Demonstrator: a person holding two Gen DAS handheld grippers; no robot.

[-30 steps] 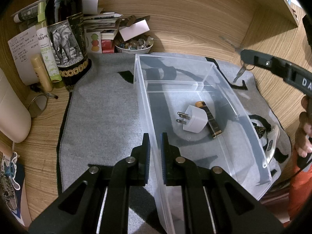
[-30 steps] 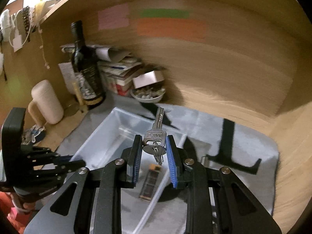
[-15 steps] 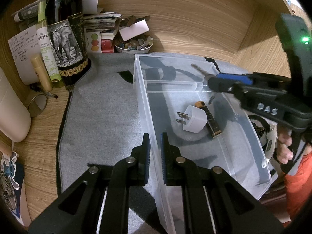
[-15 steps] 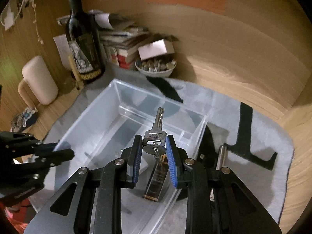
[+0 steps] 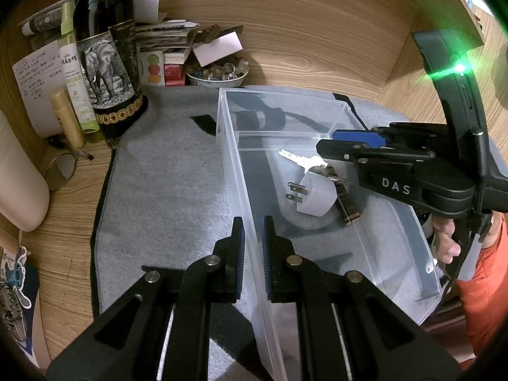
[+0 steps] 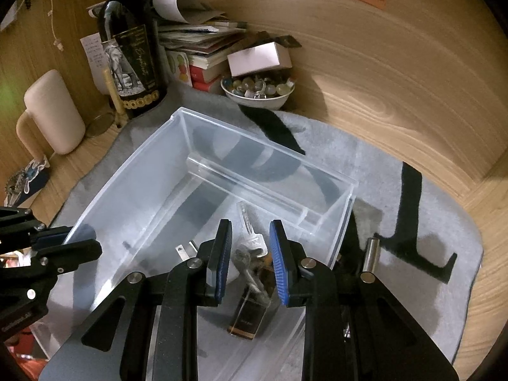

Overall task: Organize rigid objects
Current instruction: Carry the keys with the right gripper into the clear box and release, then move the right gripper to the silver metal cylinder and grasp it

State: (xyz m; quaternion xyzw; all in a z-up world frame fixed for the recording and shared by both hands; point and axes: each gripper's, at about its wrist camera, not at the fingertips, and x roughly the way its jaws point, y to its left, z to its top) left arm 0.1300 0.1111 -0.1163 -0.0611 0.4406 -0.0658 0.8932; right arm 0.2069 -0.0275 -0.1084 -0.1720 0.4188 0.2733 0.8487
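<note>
A wooden desk [image 5: 63, 231] carries a grey mat [image 5: 165, 190], and on the mat stands a clear plastic bin [image 5: 285, 103] with a low divider across its far end.

Behind the mat, against the wooden back panel, are a dark wine bottle [image 5: 108, 63] with an elephant label, a cream mug [image 6: 54, 114] and a white bowl [image 6: 257, 98] of small glassy pieces, with papers and books stacked behind them.

The left gripper [image 5: 252, 225] is clamped nearly closed on the bin's left wall, one finger inside and one outside.

The right gripper [image 6: 250, 223], held by a hand [image 5: 444, 241] at the bin's right side, reaches down into the bin's larger compartment with its jaws narrowly apart.

On the bin floor lie a white wall plug [image 5: 316, 195], prongs pointing left, and touching it on the right a dark oblong item [image 6: 247, 320] with a gold edge.

The silver key [image 6: 252, 242] sits over these two, its blade pointing toward the divider. It is blurred in the right wrist view, lying in the gap between the blue pads and seeming to touch neither, though the blur leaves that unsure.

Outside the bin's right wall a small metal cylinder [image 6: 371, 254] rests on the mat.
</note>
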